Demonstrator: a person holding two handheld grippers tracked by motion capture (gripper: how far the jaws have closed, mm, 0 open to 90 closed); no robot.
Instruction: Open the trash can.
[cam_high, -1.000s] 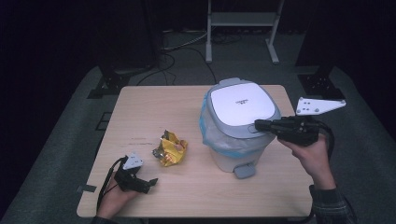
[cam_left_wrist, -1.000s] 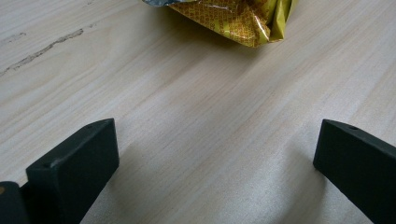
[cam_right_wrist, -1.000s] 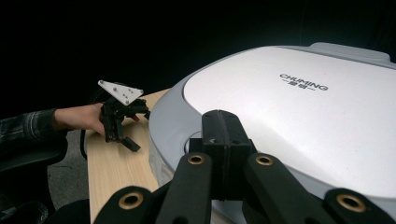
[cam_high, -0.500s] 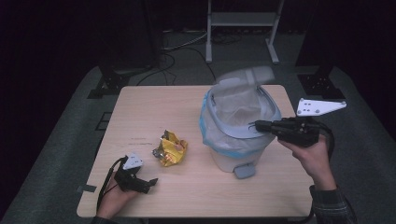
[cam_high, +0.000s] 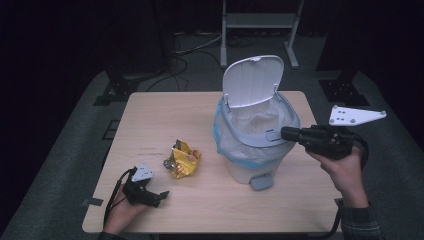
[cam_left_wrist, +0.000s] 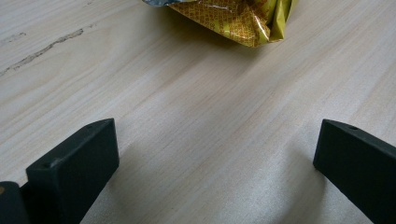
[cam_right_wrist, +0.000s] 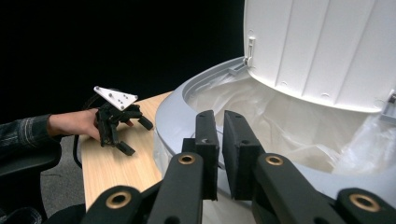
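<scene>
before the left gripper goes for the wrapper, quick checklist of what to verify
1. Bin lid up: ok.
2. Liner open inside the bin: ok.
3. Wrapper free on the table, apart from the bin: ok.
4. Left gripper open, nothing between the jaws, wrapper ahead of it: ok.
5. Right gripper clear of the bin's mouth: not ok, it sits at the rim, nearly shut.
6. Room left inside the liner: cannot tell.

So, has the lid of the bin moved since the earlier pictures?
Yes. The lid has swung up and back; it stands upright behind the bin rim, which stayed in place on the table.
</scene>
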